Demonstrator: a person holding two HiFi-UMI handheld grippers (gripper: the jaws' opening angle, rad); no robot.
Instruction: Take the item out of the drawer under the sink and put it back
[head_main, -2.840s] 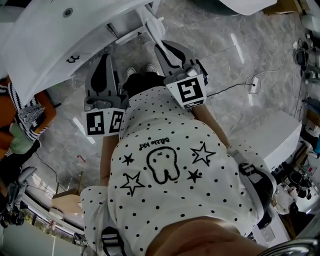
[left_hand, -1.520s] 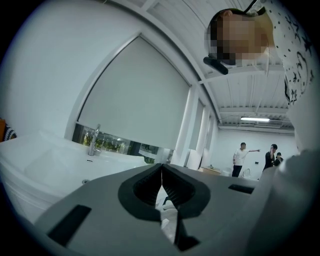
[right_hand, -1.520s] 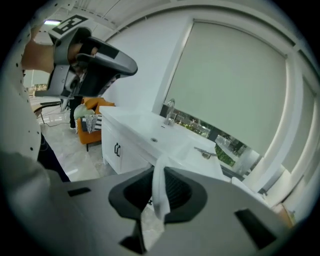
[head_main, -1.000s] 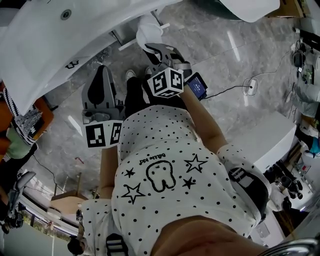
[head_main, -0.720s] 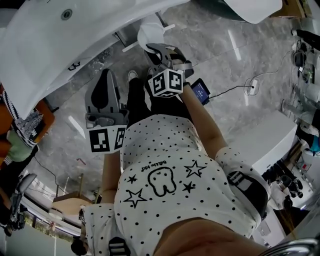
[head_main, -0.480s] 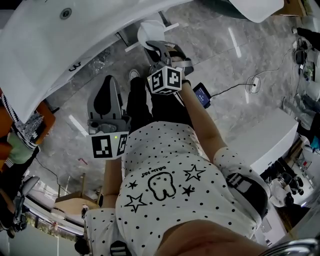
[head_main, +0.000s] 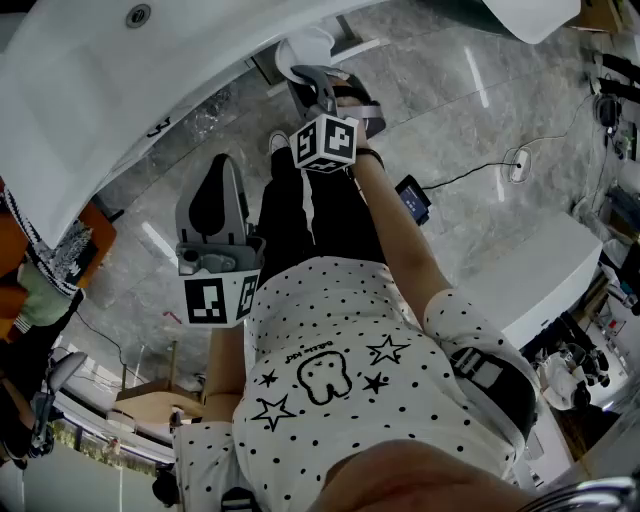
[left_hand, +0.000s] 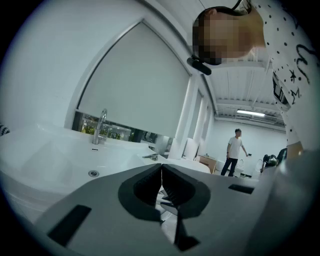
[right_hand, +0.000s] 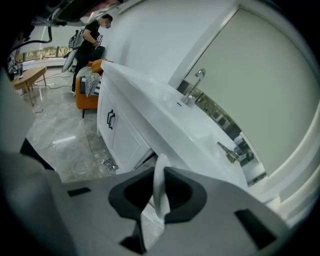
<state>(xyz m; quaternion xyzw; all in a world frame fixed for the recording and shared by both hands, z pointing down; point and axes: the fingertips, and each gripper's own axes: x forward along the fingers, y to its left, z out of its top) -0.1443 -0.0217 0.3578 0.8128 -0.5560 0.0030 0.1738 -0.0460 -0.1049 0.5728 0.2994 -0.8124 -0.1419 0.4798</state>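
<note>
White item (right_hand: 159, 200), a thin floppy sheet or cloth, is clamped in right gripper (right_hand: 161, 172) and hangs between the pads. In head view it's top centre, right at the sink (head_main: 90, 80) edge. Left gripper (left_hand: 161, 167) is closed on nothing, parked mid-left in head view, out of the work.

Step, my read: item is out, so this is the put-back leg. Cabinet (right_hand: 117, 137) under the sink sits centre-left in right gripper view. Drawer (right_hand: 143, 157) looks ajar, a dark slot at the cabinet's near corner just above the jaws. Can't tell how far open.

Next move needs the item taken under the sink lip and over that slot, then a release. If the slot is as narrow as it looks, left gripper likely has to pull the drawer wider first, and must open to hook it.

In the way: sink overhang directly above the slot, and own legs (head_main: 310, 215) close in front of the cabinet.

Around:
- litter (right_hand: 106, 162) on the floor at the cabinet foot
- tap (right_hand: 192, 90) up on the sink
- plug (head_main: 517, 165) on the floor, right of head view
- person (right_hand: 92, 30) far upper left, well clear
</note>
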